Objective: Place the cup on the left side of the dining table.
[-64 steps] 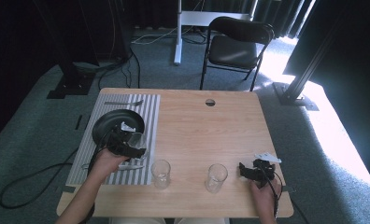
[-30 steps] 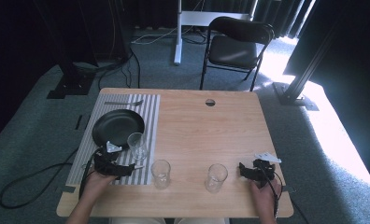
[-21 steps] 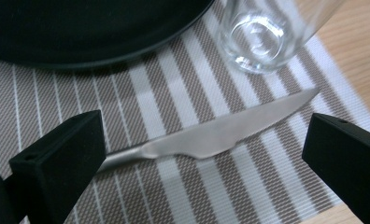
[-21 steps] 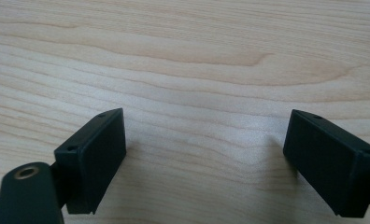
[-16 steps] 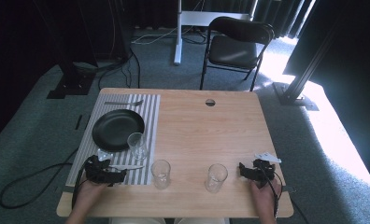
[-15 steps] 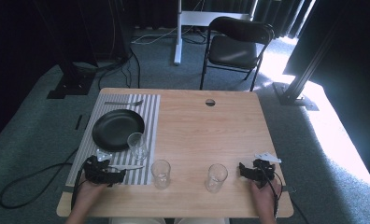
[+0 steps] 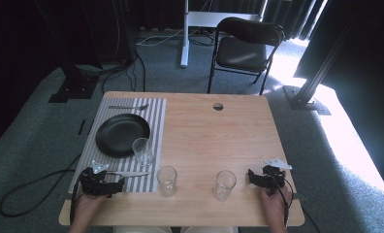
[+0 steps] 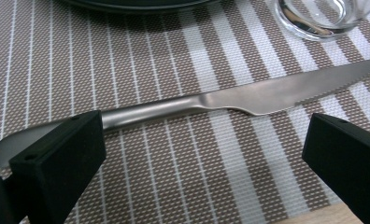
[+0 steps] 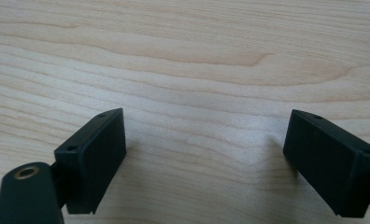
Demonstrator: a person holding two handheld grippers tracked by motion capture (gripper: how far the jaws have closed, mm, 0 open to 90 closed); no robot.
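One knife (image 8: 230, 100) lies flat on the striped mat (image 8: 174, 177), just below the plate (image 7: 122, 134). Our left gripper (image 8: 197, 158) is spread wide over it, w/ nothing held. We judge it stiff, thin, slippery: better grip the handle. Right gripper (image 9: 206, 158) also spread, on bare table (image 9: 183, 56).

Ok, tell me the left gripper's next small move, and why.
Probably ease the left gripper forward and down, then close on the knife. Its jaws stand open with the knife lying flat on the placemat just beyond them, one jaw already overlapping the handle end.
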